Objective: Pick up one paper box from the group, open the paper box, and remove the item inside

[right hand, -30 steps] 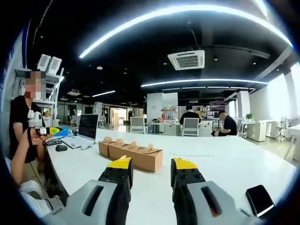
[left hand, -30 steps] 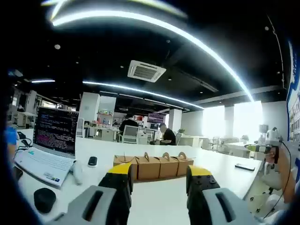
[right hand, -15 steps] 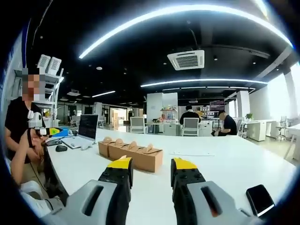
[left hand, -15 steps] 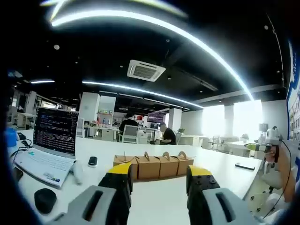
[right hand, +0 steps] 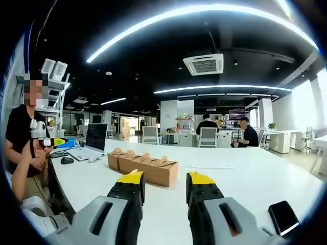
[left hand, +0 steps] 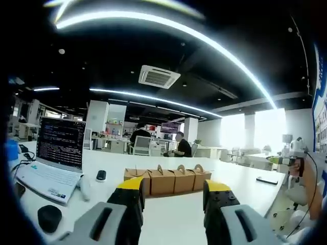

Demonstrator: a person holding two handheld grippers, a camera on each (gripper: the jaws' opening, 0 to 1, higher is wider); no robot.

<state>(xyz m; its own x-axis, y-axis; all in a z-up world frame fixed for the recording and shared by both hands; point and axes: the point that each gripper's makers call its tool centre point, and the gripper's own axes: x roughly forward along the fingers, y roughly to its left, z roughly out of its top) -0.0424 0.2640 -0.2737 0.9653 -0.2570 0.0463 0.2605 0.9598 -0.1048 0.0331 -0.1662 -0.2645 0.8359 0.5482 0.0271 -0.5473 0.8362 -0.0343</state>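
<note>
Nothing on the table has shifted since the earlier frames: the row of four brown paper boxes (left hand: 166, 182) (right hand: 142, 170) sits untouched on the white table (left hand: 173, 219) (right hand: 245, 184), straight ahead of my left claw (left hand: 170, 194) and ahead and slightly left of my right claw (right hand: 162, 188), apart from both. Both of my claws are spread, with nothing between their yellow-tipped jaws. Around the boxes in the left gripper view lie a mouse (left hand: 100, 175), an open laptop (left hand: 53, 158) and a black puck (left hand: 49, 217); in the right gripper view a phone (right hand: 282, 217) lies at lower right and a person (right hand: 23, 148) sits at far left.
</note>
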